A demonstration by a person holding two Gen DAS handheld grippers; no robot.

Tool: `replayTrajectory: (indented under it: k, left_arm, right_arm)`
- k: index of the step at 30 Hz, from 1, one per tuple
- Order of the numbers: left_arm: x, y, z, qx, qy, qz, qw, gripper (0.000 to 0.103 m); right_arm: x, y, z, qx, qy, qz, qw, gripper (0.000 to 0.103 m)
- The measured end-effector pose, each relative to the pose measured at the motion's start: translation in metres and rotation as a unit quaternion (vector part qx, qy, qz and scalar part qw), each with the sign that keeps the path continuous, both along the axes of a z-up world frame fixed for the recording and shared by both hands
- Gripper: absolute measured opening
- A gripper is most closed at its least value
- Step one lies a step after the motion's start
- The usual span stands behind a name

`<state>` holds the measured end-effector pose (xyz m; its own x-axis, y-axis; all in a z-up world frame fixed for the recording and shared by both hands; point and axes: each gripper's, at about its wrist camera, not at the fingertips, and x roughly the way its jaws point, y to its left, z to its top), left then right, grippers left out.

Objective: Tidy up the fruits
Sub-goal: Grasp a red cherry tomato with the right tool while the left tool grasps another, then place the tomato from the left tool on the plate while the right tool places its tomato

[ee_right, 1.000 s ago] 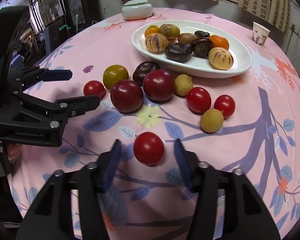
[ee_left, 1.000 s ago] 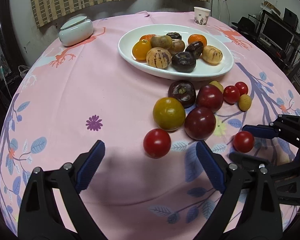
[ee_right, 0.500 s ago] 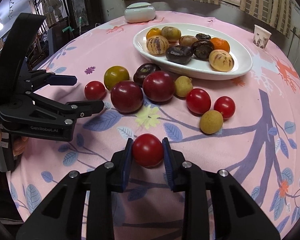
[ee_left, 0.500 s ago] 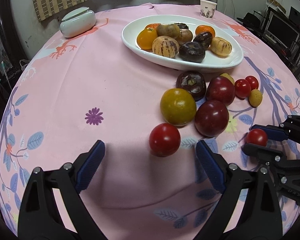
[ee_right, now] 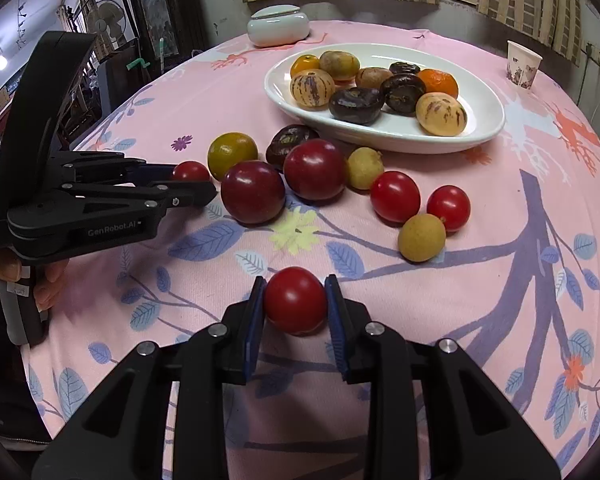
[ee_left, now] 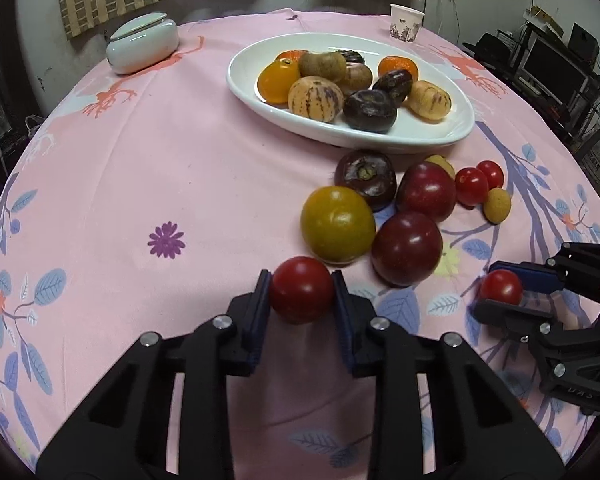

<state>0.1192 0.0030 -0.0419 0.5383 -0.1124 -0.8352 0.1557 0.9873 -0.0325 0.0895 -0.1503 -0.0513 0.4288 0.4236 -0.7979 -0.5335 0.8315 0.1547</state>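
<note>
My left gripper (ee_left: pixel 302 298) is shut on a red cherry tomato (ee_left: pixel 302 295) low over the pink tablecloth; it also shows in the right wrist view (ee_right: pixel 190 172). My right gripper (ee_right: pixel 295 302) is shut on another red cherry tomato (ee_right: pixel 295 300), which also shows in the left wrist view (ee_left: pixel 500 287). A white oval plate (ee_left: pixel 432 136) holds several fruits at the far side. In front of it lie loose fruits: a yellow-green fruit (ee_left: pixel 337 223), two dark red plums (ee_left: pixel 406 248), a dark purple fruit (ee_left: pixel 366 178), two small tomatoes (ee_right: pixel 395 196) and small tan fruits (ee_right: pixel 421 237).
A pale lidded ceramic jar (ee_left: pixel 142 44) stands at the far left of the table. A paper cup (ee_left: pixel 406 24) stands at the far right behind the plate. Shelves with electronics (ee_left: pixel 556 68) are beyond the table's right edge.
My left gripper moved forward and closed on the red tomato it was facing. My right gripper closed on its tomato half a second earlier and still holds it.
</note>
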Motion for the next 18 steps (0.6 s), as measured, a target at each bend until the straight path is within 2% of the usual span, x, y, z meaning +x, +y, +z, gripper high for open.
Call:
replayTrajectory:
  k: [4, 7, 11, 18]
  left_arm:
    - [-0.0015, -0.0009, -0.0005, 0.001, -0.003, 0.001, 1.0000, 0.030]
    - [-0.0018, -0.0009, -0.0005, 0.000, -0.001, 0.003, 1.0000, 0.030]
    - [-0.0022, -0.0004, -0.0002, -0.001, 0.000, 0.007, 1.0000, 0.030]
    - [-0.0083, -0.0021, -0.0002, 0.010, -0.012, 0.000, 0.9999, 0.030]
  right_arm:
    - [-0.0048, 0.0028, 0.0003, 0.001, 0.001, 0.014, 1.000, 0.049]
    - [-0.0082, 0.0062, 0.0006, -0.019, -0.010, 0.012, 1.000, 0.046]
    - [-0.0085, 0.0048, 0.0009, -0.030, -0.020, -0.001, 0.999, 0.030]
    - [-0.0063, 0.0034, 0.0005, -0.036, -0.023, -0.010, 0.999, 0.029]
